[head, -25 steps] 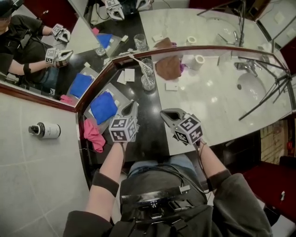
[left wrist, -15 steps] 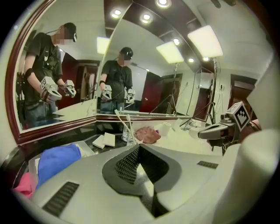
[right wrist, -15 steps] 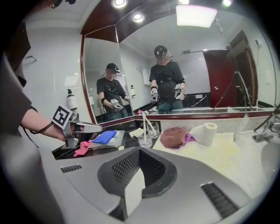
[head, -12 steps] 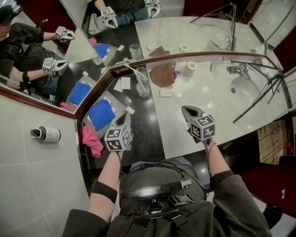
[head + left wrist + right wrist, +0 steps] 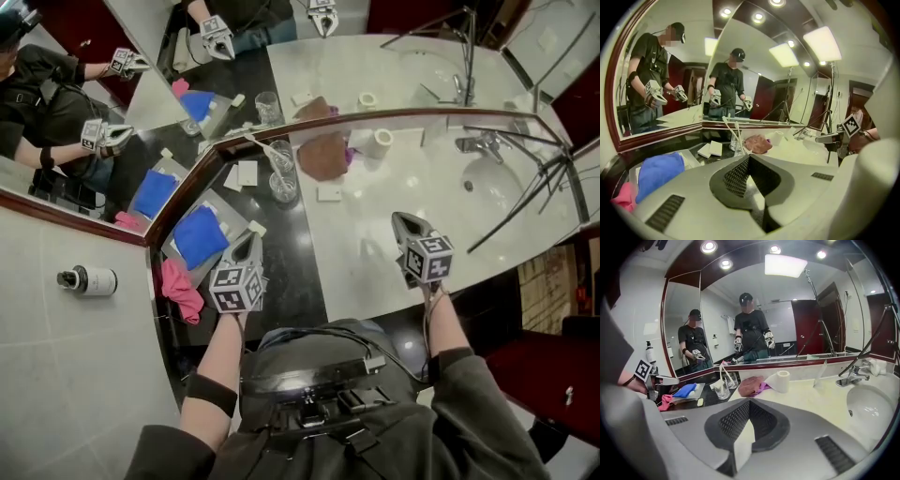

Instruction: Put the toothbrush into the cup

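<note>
Two marker cubes (image 5: 234,286) (image 5: 429,258) carry square codes; bottle (image 5: 86,279) label seems illegible.

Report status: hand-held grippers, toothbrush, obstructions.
Left hand-held gripper shut, empty. Right hand-held gripper shut, empty. White toothbrush stands in clear glass cup. Brown cloth beside cup, not blocking.

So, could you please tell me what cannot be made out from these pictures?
- Cup, head view: too small to count the toothbrushes in it.
- Bottle on the tiles, head view: any print too small to read.
- Sink, right gripper view: cut off by the right edge.
</note>
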